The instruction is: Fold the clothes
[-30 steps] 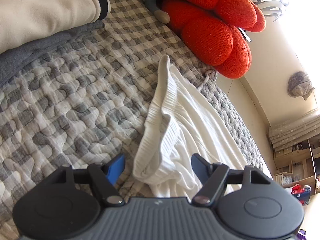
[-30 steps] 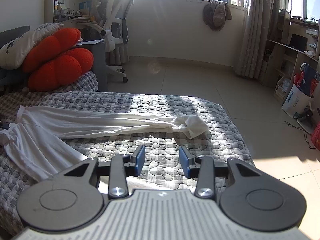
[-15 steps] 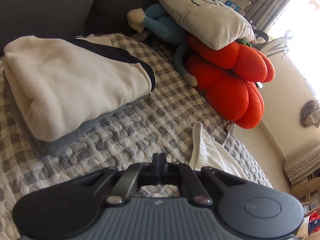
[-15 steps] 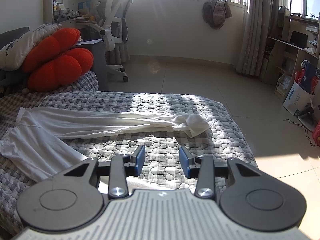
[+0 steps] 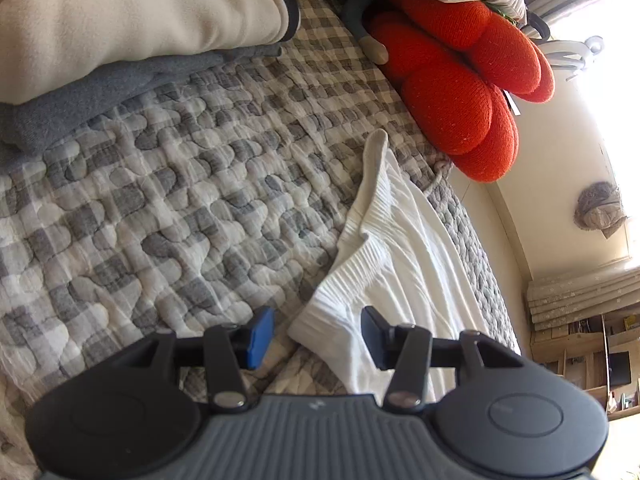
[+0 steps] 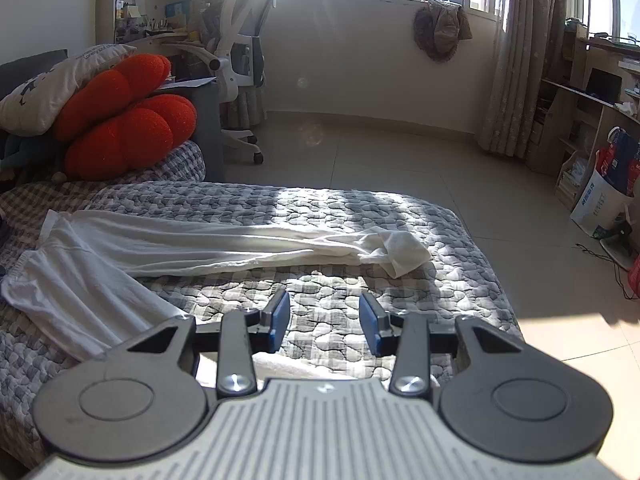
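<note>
White trousers [image 6: 168, 248] partly hidden behind the right gripper [image 6: 324, 320], folded cream garment [image 5: 132, 20] cut off by the top edge, shelf items [image 6: 152, 20] too small to be told

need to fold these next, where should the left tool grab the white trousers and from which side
Take the white trousers by the ribbed waistband corner lying just ahead of the left tool, coming in from the pillow end of the bed. That edge is thick and bunched and sits slightly raised off the quilt, so one pad could likely slide under it. The legs trail flat toward the foot, giving less to pinch.
</note>
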A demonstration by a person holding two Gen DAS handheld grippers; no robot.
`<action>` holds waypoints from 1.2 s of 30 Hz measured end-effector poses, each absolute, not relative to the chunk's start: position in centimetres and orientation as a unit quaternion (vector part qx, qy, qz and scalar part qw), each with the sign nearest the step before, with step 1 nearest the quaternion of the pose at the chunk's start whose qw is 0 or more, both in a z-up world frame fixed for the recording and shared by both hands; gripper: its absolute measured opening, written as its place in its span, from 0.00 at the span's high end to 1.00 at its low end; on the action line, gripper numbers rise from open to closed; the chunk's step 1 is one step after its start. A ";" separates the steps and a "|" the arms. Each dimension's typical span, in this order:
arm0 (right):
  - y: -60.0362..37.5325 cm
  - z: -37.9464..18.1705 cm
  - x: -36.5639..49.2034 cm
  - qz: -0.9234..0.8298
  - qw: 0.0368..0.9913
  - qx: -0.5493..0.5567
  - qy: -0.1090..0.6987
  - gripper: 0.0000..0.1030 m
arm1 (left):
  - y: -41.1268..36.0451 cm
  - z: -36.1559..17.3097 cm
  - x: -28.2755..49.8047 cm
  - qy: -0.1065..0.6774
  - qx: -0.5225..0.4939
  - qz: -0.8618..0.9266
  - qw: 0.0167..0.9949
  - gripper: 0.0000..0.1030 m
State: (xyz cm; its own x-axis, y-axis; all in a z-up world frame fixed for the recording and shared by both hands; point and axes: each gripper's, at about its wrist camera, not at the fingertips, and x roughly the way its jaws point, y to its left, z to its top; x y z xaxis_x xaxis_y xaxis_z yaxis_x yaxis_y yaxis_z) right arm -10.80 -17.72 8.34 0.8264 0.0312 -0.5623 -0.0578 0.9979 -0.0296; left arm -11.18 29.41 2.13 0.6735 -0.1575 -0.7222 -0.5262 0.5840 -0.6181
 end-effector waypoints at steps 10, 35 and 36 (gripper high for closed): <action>-17.1 8.2 -10.7 0.030 0.955 -0.029 0.294 0.59 | 26.9 1.2 -8.7 0.414 -0.396 0.093 0.815 0.75; -19.7 8.2 -10.8 0.016 0.952 0.000 0.304 0.53 | 33.5 2.8 -13.4 0.375 -0.365 0.204 0.827 0.90; -20.7 8.1 -10.8 0.004 0.951 0.012 0.309 0.53 | 33.6 2.8 -13.4 0.376 -0.368 0.204 0.825 0.87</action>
